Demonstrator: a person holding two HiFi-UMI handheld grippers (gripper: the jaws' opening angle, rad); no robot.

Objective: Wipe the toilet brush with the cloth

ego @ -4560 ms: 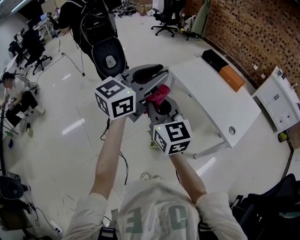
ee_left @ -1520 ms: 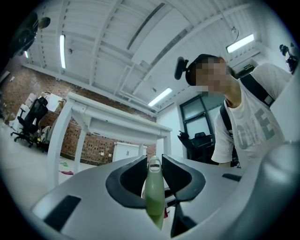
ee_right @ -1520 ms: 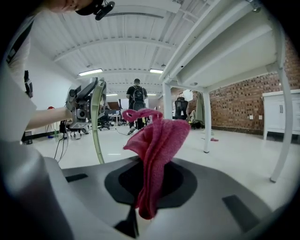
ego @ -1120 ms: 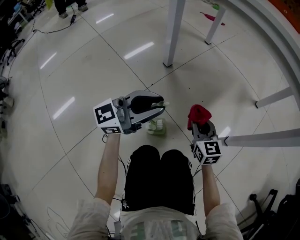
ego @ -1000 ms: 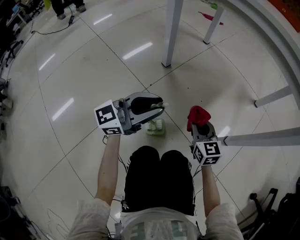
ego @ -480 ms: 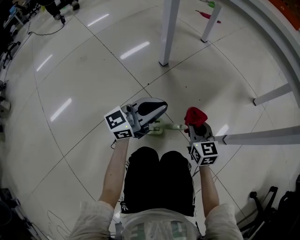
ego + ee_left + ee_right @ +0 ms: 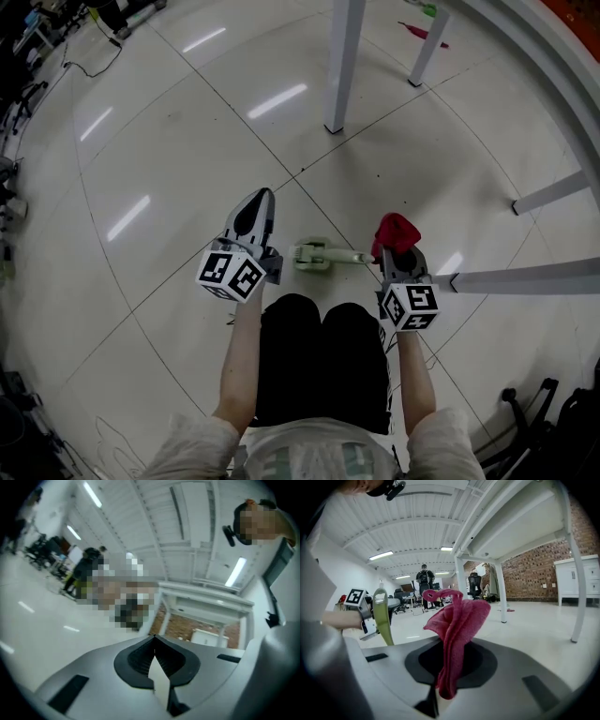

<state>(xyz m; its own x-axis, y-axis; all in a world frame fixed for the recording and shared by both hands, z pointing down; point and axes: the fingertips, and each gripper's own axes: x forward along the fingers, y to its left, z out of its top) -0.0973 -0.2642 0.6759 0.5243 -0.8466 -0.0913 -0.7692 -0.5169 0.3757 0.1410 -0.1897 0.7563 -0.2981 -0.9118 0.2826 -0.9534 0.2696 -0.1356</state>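
Observation:
A pale green toilet brush (image 7: 317, 255) is on the floor in front of the person's knees, its handle (image 7: 354, 259) reaching toward my right gripper. In the right gripper view the handle (image 7: 384, 616) stands at the left. My right gripper (image 7: 398, 247) is shut on a red cloth (image 7: 396, 231), which sticks up from the jaws as a bunched tuft (image 7: 457, 620). My left gripper (image 7: 263, 194) is to the left of the brush, apart from it and pointing away from the person. In its own view, the left gripper (image 7: 153, 641) is shut with nothing between the jaws.
White table legs (image 7: 342, 66) (image 7: 553, 195) and a low bar (image 7: 525, 277) stand ahead and to the right on the glossy tiled floor. The person's legs in black (image 7: 319, 356) are below the grippers. A white cabinet (image 7: 576, 581) and a distant standing person (image 7: 423, 585) are beyond.
My left gripper has swung off the brush to the left and turned to point forward, now empty. The brush handle now points toward the right gripper, which has stayed put with the cloth.

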